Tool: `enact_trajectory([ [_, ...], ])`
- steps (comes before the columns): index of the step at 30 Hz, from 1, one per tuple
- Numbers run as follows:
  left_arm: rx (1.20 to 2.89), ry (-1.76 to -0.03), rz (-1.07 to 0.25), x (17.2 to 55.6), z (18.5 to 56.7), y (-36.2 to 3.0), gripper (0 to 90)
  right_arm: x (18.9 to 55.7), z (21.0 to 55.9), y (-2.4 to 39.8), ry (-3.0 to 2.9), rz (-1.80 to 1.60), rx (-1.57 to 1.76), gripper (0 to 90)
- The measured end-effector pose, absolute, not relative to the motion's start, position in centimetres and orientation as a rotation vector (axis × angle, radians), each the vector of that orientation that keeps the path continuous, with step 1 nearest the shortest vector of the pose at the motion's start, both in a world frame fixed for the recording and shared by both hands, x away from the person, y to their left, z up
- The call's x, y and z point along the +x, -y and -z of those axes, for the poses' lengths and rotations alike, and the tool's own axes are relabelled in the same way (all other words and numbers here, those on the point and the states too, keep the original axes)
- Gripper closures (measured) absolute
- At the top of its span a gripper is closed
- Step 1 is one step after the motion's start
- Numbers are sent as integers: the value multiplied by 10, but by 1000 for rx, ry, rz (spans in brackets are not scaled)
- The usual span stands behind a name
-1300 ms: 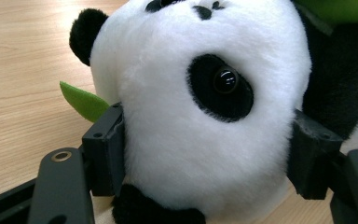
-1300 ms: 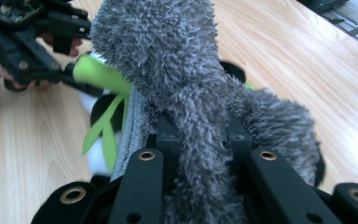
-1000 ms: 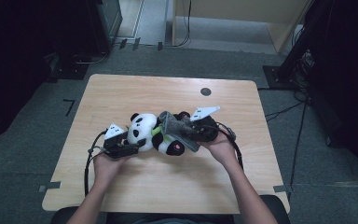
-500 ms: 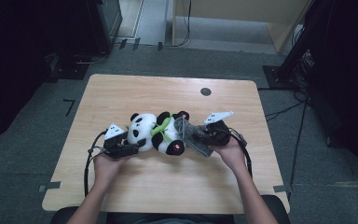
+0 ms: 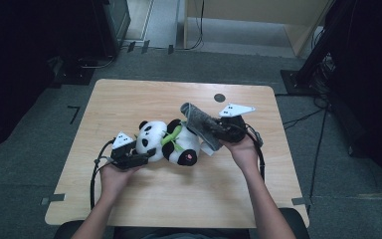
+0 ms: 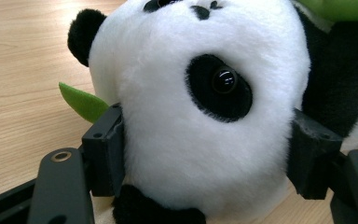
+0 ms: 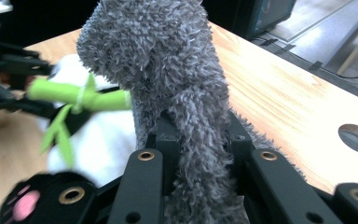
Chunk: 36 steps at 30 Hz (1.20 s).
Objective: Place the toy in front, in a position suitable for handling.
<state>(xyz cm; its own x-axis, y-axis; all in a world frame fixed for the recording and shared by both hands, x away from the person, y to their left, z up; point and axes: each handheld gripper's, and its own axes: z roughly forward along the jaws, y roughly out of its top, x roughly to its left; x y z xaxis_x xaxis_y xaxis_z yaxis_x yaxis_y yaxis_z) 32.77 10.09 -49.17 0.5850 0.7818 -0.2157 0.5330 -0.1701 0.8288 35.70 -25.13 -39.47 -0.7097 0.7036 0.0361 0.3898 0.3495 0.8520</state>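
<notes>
Panda plush (image 5: 166,142) lies on its side mid-counter (image 5: 129,99) | left tongs (image 5: 146,157) clamp its white head, one jaw each side | right tongs (image 5: 204,127) pinch a fuzzy grey cloth (image 5: 196,117) raised just beside the panda's body

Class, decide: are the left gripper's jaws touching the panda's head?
Touching. In the left gripper view the panda's head sits between the left gripper, both jaws pressing into its white fur.
</notes>
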Motion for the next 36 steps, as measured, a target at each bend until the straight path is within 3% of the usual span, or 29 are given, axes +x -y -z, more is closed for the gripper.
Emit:
enact_trajectory([
  [9, 1824, -1086, -304, 330, 492, -101, 269, 370, 429, 240, -2283, -1296, 1022, 738],
  [20, 1832, -1085, -311, 329, 492, -100, 270, 349, 457, 233, -2399, -1222, 1069, 743],
  [36, 1831, -1082, -310, 329, 493, -101, 268, 348, 481, 248, -2472, -1157, 1222, 747],
])
